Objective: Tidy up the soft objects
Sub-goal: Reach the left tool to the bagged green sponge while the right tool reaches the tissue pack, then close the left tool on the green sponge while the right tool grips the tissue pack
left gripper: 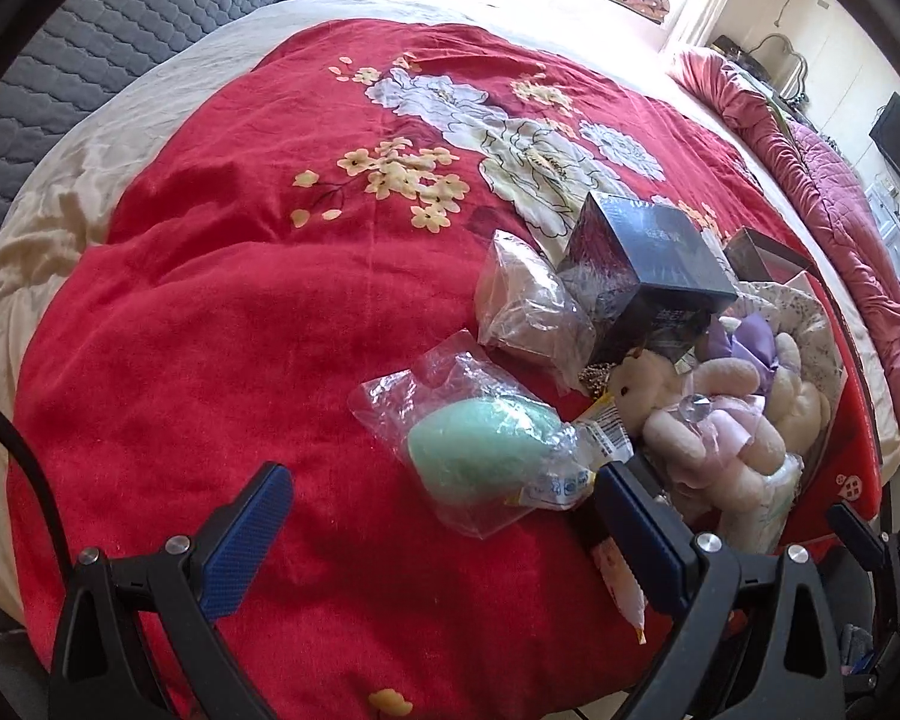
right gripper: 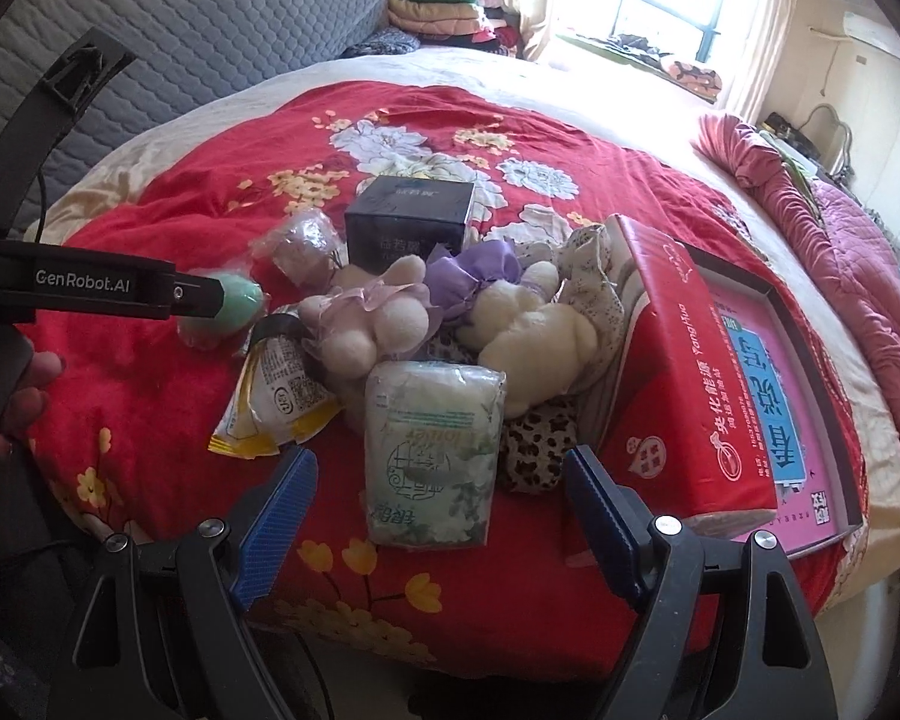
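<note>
A pile of soft things lies on the red floral bedspread [left gripper: 222,312]. A green sponge in a clear bag [left gripper: 480,438] lies just ahead of my open left gripper [left gripper: 438,504]; it also shows in the right wrist view [right gripper: 240,300]. A cream and pink plush bear [left gripper: 708,420] lies to its right, and shows in the right wrist view [right gripper: 366,324] beside a white plush [right gripper: 534,330]. A pack of tissues [right gripper: 432,456] lies between the fingers of my open right gripper [right gripper: 438,492]. Both grippers are empty.
A dark box [right gripper: 408,216] and a bagged brown item [right gripper: 306,246] sit behind the pile. A red carton [right gripper: 678,384] lies in an open tray [right gripper: 810,396] at the right. A yellow-edged sachet [right gripper: 276,396] and leopard-print cloth [right gripper: 534,444] lie near the tissues. A grey headboard [right gripper: 210,18] stands at the back left.
</note>
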### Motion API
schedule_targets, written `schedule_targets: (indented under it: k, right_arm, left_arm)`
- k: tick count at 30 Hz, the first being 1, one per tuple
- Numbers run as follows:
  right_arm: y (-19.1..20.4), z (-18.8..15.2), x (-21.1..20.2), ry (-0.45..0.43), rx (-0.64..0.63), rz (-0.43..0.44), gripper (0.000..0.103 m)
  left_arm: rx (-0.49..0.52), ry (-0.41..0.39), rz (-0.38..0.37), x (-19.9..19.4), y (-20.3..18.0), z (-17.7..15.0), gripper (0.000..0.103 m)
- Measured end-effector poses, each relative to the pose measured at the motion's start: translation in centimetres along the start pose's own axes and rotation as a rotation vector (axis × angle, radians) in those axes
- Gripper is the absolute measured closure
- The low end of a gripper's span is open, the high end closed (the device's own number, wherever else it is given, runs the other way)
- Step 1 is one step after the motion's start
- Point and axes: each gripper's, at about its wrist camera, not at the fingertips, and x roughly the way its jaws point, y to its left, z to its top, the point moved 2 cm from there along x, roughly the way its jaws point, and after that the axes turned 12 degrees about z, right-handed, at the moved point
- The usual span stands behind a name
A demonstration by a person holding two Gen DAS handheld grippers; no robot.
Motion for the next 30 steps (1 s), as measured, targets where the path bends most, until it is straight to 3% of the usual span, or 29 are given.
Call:
schedule_targets:
  k: [4, 7, 12, 16, 19, 21, 24, 30]
  right_arm:
    - [0.0, 0.1, 1.3, 0.023, 0.005, -0.029, 0.018]
    - [-0.2, 0.3, 2.2, 0.036, 0.012, -0.051, 0.018]
    - [-0.9, 0.6, 3.5, 0.044, 0.040, -0.053, 0.020]
    - [-0.9, 0.6, 3.7, 0.029, 0.036, -0.028, 0.037]
    - [-1.3, 0.5, 3.7, 0.025, 0.046, 0.003, 0.051]
    - [-1.5, 0.4, 3.3, 0.011, 0.054, 0.011, 0.052]
    - [-1.9, 0.5, 2.6, -0.018, 0.066, 0.028, 0.053]
    - [-3.1, 0.2, 0.8, -0.063, 0.130, 0.069, 0.054]
  left_arm:
    - [-0.006, -0.010, -0.023, 0.9, 0.1, 0.4, 0.009]
    - [-0.017, 0.011, -0.063, 1.7, 0.5, 0.5, 0.022]
    - [-0.013, 0.045, -0.130, 2.8, 0.2, 0.6, 0.025]
    - [0.024, 0.037, -0.152, 3.2, -0.7, 0.8, 0.026]
    - [0.035, 0.027, -0.177, 3.3, -1.2, 0.9, 0.035]
    - [0.014, 0.031, -0.220, 3.4, -1.0, 1.1, 0.048]
    - [-0.004, 0.036, -0.258, 3.5, -0.8, 1.1, 0.058]
    - [-0.027, 0.001, -0.256, 1.9, 0.1, 0.7, 0.062]
